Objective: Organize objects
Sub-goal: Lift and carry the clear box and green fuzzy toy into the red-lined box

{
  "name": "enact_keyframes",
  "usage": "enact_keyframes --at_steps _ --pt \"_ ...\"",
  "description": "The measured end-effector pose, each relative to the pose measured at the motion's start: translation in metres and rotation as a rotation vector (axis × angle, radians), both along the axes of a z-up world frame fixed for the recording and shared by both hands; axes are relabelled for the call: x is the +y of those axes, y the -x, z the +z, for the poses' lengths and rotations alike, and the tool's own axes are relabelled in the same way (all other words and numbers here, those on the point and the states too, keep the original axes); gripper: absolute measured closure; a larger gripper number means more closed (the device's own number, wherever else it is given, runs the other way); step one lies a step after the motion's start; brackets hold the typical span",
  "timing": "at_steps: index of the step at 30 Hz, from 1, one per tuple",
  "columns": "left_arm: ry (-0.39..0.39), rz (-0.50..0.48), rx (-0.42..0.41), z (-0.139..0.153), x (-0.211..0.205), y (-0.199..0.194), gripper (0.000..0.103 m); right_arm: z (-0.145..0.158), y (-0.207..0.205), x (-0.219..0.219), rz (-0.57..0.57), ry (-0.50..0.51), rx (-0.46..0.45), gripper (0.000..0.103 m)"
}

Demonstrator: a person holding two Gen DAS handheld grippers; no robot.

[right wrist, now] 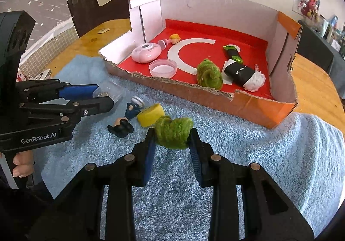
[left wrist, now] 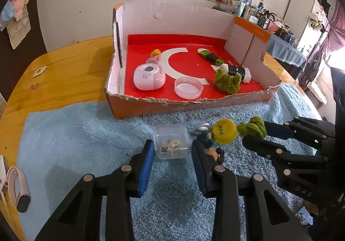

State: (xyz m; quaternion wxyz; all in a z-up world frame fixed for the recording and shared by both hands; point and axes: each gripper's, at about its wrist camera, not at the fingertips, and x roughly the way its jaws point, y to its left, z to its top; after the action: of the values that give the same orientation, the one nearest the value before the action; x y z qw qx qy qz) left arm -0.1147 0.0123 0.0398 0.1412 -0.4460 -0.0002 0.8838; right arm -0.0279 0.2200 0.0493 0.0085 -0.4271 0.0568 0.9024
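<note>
Your left tool (left wrist: 172,150) is closed on the clear plastic jar (left wrist: 172,143), which sits on the blue towel (left wrist: 75,133) in front of the cardboard box (left wrist: 151,107). Your right tool (right wrist: 172,144) pinches the green fuzzy coil (right wrist: 173,131) on the towel, beside the yellow-capped figurine (right wrist: 138,114). 1 more green coil (right wrist: 209,74) lies inside the box.

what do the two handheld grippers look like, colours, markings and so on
Both are black plastic, with linkage arms joined by round silver pins. The left gripper and right gripper each have two fingers faced with blue ribbed pads. Seen from the right wrist camera, the left one's body carries white "GenRobot.AI" lettering and a chunky black handle. No cables or sleeves are visible.
</note>
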Motion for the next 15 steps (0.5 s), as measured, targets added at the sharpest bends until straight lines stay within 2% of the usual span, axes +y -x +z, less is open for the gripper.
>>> enact_keyframes --at_steps 9,15 --pt "-0.016 0.001 0.009 0.004 -0.005 -0.004 0.066 0.005 -0.001 0.002 -0.004 0.006 0.023 0.074" --pt "-0.045 -0.010 0.058 0.026 -0.008 -0.016 0.066 0.027 -0.007 0.001 0.000 -0.006 0.076 0.074"
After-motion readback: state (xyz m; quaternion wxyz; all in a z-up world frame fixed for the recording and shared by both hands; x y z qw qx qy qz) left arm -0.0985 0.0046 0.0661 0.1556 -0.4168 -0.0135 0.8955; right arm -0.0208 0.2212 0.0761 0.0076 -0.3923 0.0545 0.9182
